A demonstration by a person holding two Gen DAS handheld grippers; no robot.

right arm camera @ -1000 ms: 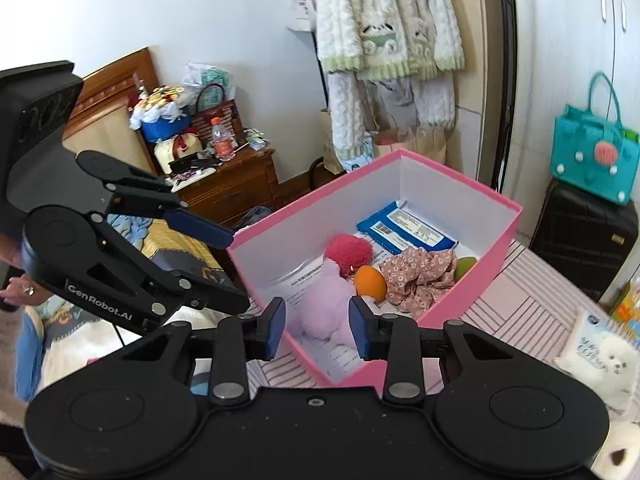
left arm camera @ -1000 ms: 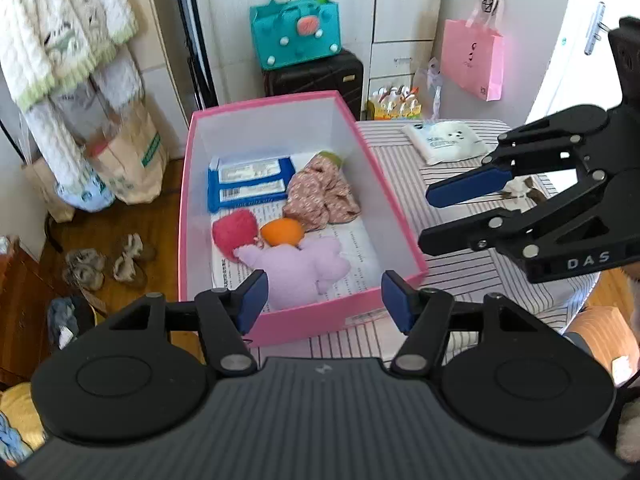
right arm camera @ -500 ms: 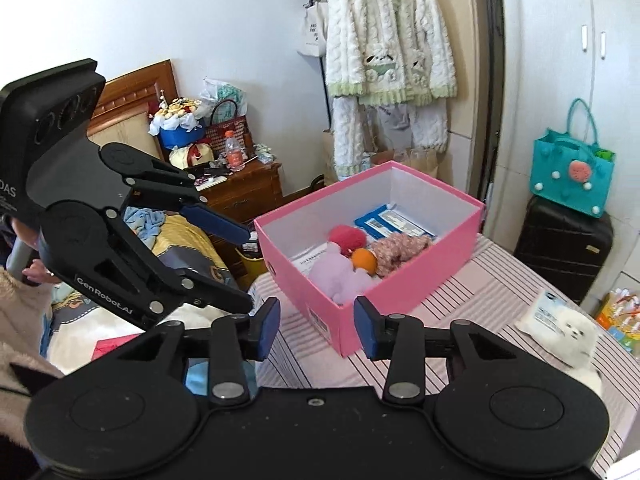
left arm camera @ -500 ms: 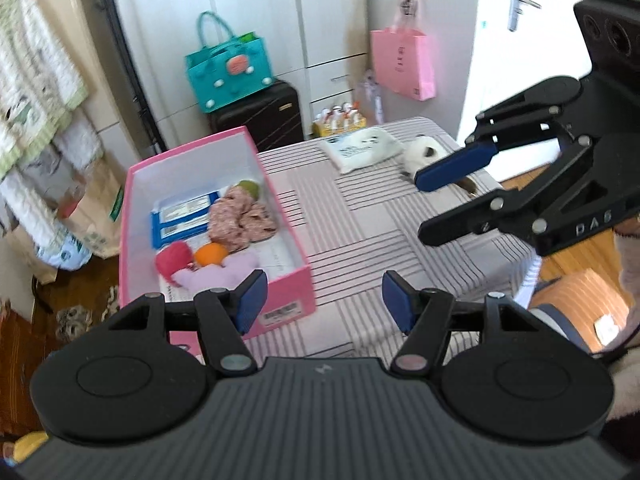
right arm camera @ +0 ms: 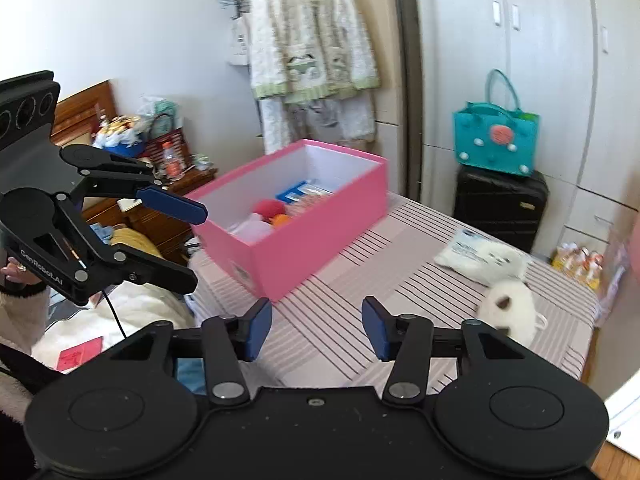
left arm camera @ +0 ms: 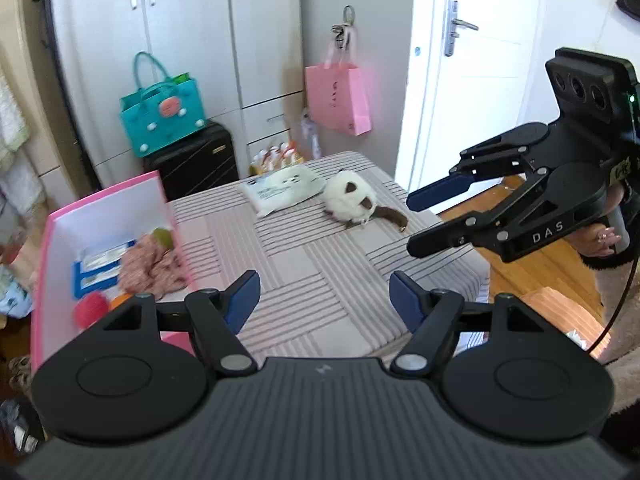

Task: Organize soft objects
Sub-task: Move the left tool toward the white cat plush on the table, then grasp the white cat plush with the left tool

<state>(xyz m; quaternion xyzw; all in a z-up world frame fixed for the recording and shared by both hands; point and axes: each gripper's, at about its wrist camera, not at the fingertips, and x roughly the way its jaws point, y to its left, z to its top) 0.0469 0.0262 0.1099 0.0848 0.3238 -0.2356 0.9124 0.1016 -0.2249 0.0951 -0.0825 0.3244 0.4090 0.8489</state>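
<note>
Lying across the striped table (left arm camera: 320,264), plush cat (left arm camera: 350,196), brown tail toward the empty, just-widened right gripper (left arm camera: 412,224).

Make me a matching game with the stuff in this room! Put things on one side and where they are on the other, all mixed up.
Things:
1. teal bag
2. white plush toy
3. floral cloth
4. pink paper bag

Places:
A. inside the pink box
B. hanging on a hook on the wall
C. on top of the black suitcase
D. lying on the striped table

Pairs: 1-C, 2-D, 3-A, 4-B
</note>
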